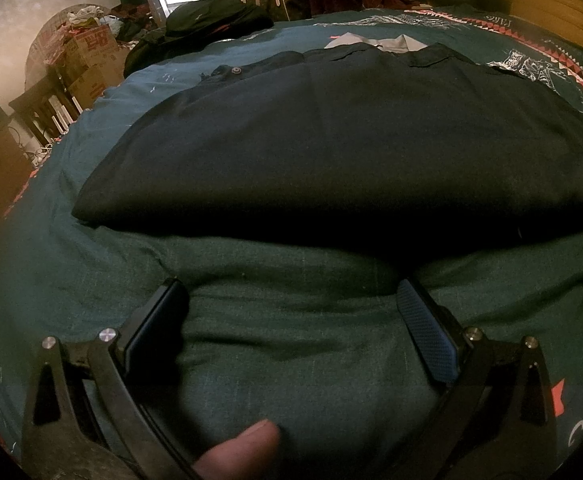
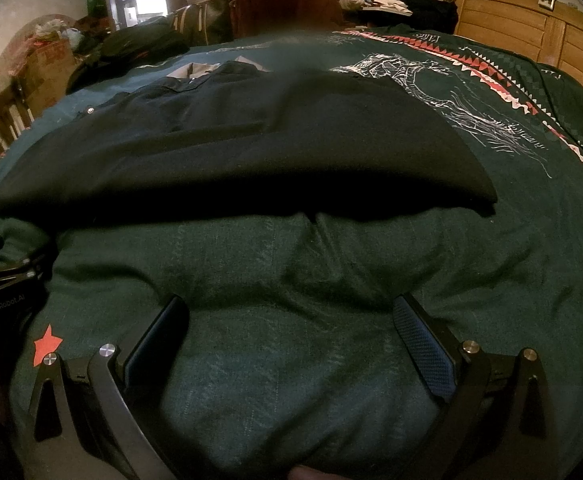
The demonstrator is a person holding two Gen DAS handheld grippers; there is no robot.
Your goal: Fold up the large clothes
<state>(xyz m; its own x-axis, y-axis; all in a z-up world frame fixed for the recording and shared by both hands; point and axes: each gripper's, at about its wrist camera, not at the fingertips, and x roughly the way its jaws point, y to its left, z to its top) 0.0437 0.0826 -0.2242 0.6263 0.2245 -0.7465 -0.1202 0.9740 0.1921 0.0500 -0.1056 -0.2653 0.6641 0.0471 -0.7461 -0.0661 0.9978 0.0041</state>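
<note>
While both grippers, left (image 1: 291, 320) and right (image 2: 291, 328), hover with fingers spread and empty, the dark shirt (image 1: 331, 148) lies folded on the bed (image 1: 271, 340); pinching only its top layer could undo the fold.

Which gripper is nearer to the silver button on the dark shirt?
Left, by a hedged guess. The button sits toward the shirt's left end, which the left gripper faces; the right gripper faces its right half.
</note>
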